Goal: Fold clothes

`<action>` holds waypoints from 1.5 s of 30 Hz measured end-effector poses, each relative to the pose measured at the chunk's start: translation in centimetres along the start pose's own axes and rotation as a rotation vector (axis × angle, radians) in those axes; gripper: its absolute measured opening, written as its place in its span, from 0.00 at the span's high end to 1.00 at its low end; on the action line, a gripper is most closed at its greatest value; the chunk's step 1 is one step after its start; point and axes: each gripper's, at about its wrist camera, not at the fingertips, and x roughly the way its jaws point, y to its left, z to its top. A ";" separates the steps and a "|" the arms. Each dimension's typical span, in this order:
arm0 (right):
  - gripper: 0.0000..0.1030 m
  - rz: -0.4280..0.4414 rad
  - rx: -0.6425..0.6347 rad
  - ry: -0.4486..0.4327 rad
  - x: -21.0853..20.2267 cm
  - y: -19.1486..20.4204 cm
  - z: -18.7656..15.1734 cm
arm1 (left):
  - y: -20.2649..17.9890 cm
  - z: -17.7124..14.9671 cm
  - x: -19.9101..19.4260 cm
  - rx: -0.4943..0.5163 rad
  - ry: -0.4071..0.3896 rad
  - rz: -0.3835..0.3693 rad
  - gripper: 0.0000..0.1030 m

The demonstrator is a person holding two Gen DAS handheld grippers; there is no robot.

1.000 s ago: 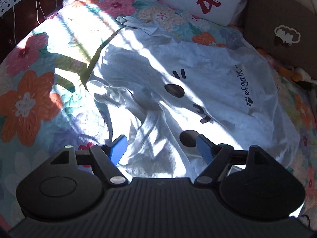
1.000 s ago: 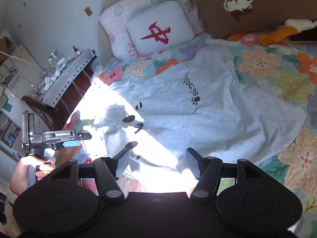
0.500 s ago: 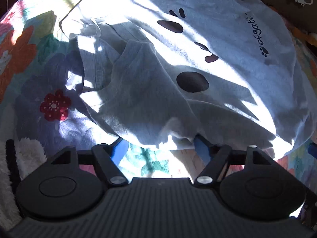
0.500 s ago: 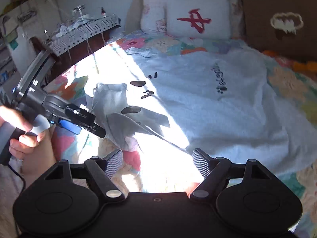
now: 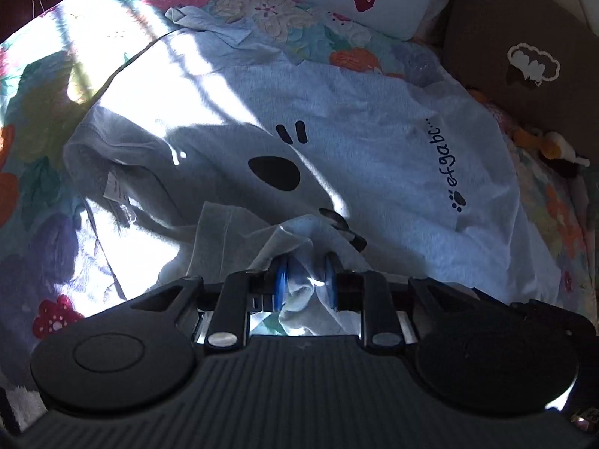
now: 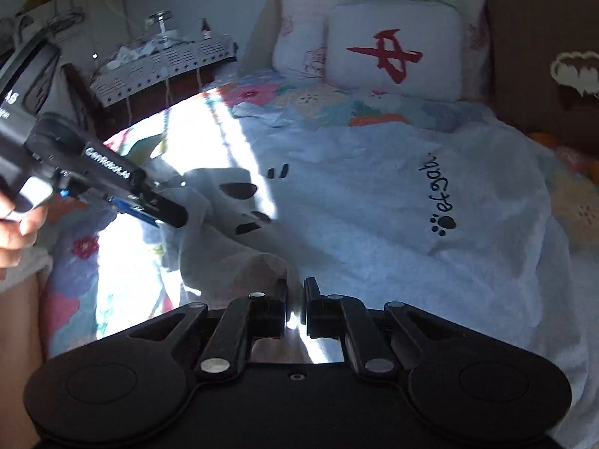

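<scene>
Against a second earlier: both grippers lower and nearer the shirt (image 5: 374,157), jaws no longer wide apart.

Left gripper (image 5: 305,275): blue pads closing on a bunched fold of the hem, cloth squeezed between them and lifted into a small peak. Seen from the right wrist too (image 6: 164,213), reaching in from the left over the sunlit edge, held in a hand (image 6: 15,232).

Right gripper (image 6: 295,295): jaws closing, nearly together, a thin edge of the hem pinched between the tips.

Shirt spread on the floral bedspread (image 5: 45,119), pale blue, front up. Long axis ran from the hem at the grippers toward the pillow (image 6: 393,52) at the bed's head; collar end far away, lettering (image 5: 445,164) along the right side. Half in sun, half in shadow.

No containers seen.
</scene>
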 end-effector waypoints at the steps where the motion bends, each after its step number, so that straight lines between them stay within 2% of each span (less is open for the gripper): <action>1: 0.92 -0.028 0.027 0.007 0.6 -0.6 0.0 | 0.3 0.0 0.5 -0.009 -0.001 -0.010 0.76; 5: 0.92 -0.140 0.048 0.053 2.1 -0.7 -0.4 | 1.3 -1.0 2.3 -0.052 0.015 -0.042 0.72; 7: 0.84 -0.254 0.090 0.083 1.4 -0.2 -0.2 | 1.8 -1.4 2.8 -0.089 0.016 -0.062 0.72; 8: 0.82 -0.265 0.116 0.060 0.3 0.2 -0.1 | 2.0 -1.2 2.9 -0.104 0.013 -0.073 0.74; 9: 0.78 -0.255 0.144 0.021 -1.2 0.5 -0.2 | 2.1 -1.1 2.9 -0.108 0.008 -0.071 0.80; 10: 0.66 -0.197 0.184 -0.003 -2.3 1.0 -0.4 | 2.2 -1.0 2.9 -0.111 0.003 -0.070 0.84; 12: 0.54 -0.041 0.275 -0.036 -4.4 1.9 -0.9 | 2.3 -0.8 2.9 -0.116 -0.007 -0.066 0.86; 13: 0.50 0.046 0.310 -0.022 -4.6 2.4 -1.3 | 2.2 -0.8 3.0 -0.117 -0.008 -0.063 0.86; 15: 0.44 0.152 0.351 0.046 -3.3 3.4 -2.4 | 2.0 -0.8 3.1 -0.106 -0.013 -0.054 0.87; 16: 0.40 0.164 0.352 0.071 -2.2 4.1 -2.9 | 1.9 -0.8 3.0 -0.094 -0.017 -0.049 0.87; 17: 0.38 0.138 0.341 0.086 -1.2 4.8 -3.3 | 1.8 -0.9 2.8 -0.085 -0.021 -0.047 0.87; 19: 0.30 0.052 0.313 0.102 0.8 5.7 -3.7 | 1.8 -0.9 2.6 -0.083 -0.031 -0.054 0.87; 21: 0.30 -0.018 0.306 0.088 2.4 6.2 -3.7 | 2.1 -1.0 2.3 -0.095 -0.043 -0.069 0.87; 24: 0.25 -0.020 0.288 0.051 4.4 6.7 -3.5 | 2.4 -0.6 2.4 -0.117 -0.071 -0.093 0.87; 26: 0.40 -0.030 0.207 0.013 4.7 7.5 -3.1 | 2.4 -0.4 2.3 -0.122 -0.094 -0.102 0.87; 27: 0.65 -0.021 0.165 0.013 4.6 7.9 -2.7 | 2.4 -0.3 2.2 -0.118 -0.104 -0.102 0.87; 28: 0.80 0.017 0.147 0.015 4.2 8.1 -2.3 | 2.3 -0.4 1.9 -0.108 -0.116 -0.104 0.87; 29: 0.83 0.050 0.151 -0.002 3.6 8.1 -2.1 | 2.2 -0.4 1.6 -0.101 -0.123 -0.104 0.87; 31: 0.98 0.044 0.137 -0.052 2.1 8.1 -1.7 | 2.2 -0.6 1.3 -0.093 -0.132 -0.110 0.87; 35: 1.00 -0.019 0.153 -0.140 -0.4 6.6 -1.1 | 1.9 -0.6 1.0 -0.078 -0.146 -0.108 0.87; 38: 1.00 -0.055 0.146 -0.133 -1.2 5.4 -0.9 | 1.9 -0.6 0.8 -0.073 -0.152 -0.108 0.87; 41: 0.87 -0.045 0.085 -0.078 -1.5 5.7 -1.1 | 2.2 -0.6 0.9 -0.092 -0.144 -0.111 0.87; 42: 0.78 -0.034 0.052 -0.067 -1.6 6.3 -1.4 | 2.4 -0.6 0.9 -0.100 -0.142 -0.113 0.87; 43: 0.62 -0.040 0.009 -0.060 -1.7 7.0 -1.9 | 2.5 -0.6 1.0 -0.108 -0.139 -0.115 0.87; 45: 0.42 -0.065 -0.081 -0.049 -2.0 8.5 -2.7 | 2.6 -0.7 1.0 -0.117 -0.138 -0.117 0.87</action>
